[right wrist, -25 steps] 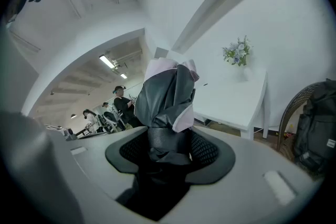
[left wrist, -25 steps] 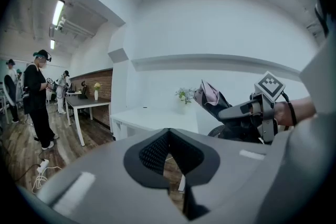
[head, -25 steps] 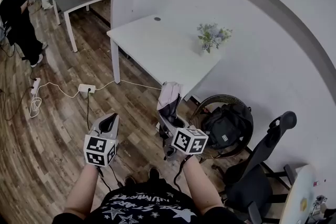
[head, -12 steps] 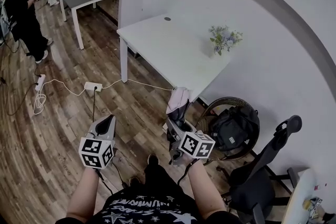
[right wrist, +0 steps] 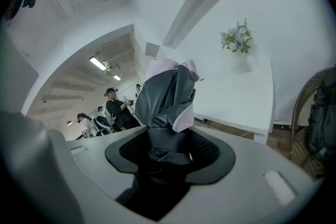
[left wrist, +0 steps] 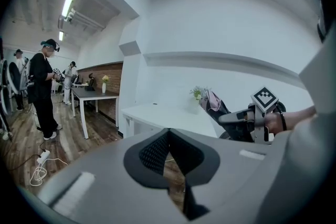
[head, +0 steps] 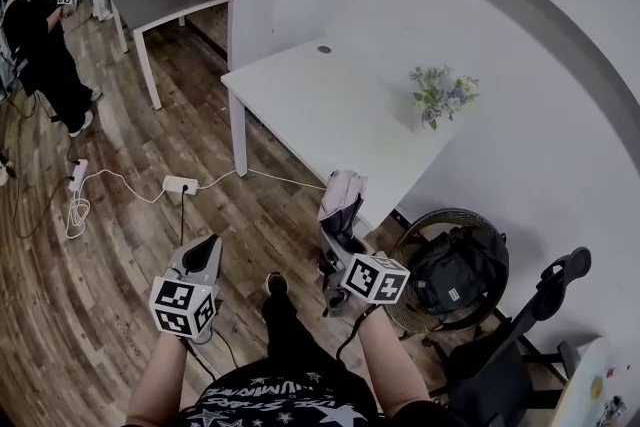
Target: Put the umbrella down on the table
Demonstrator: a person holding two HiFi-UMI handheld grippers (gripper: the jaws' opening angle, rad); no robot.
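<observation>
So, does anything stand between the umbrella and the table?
Nothing visible does. The right gripper holds the folded umbrella short of the white table; only wood floor lies between, and the flower vase stands at its far side.

In your right gripper view, the right gripper (right wrist: 168, 150) is covering the lower end of the umbrella (right wrist: 169, 94), so you are seeing only folded cloth above the jaws. From your head view, the marker cube (head: 375, 278) is hiding your right hand. The picture's edge is cutting off the chair (head: 500, 360) at the lower right and the person (head: 40, 35) at the far left. The dark things on the far desk (head: 170, 3) are showing too small to tell.
</observation>
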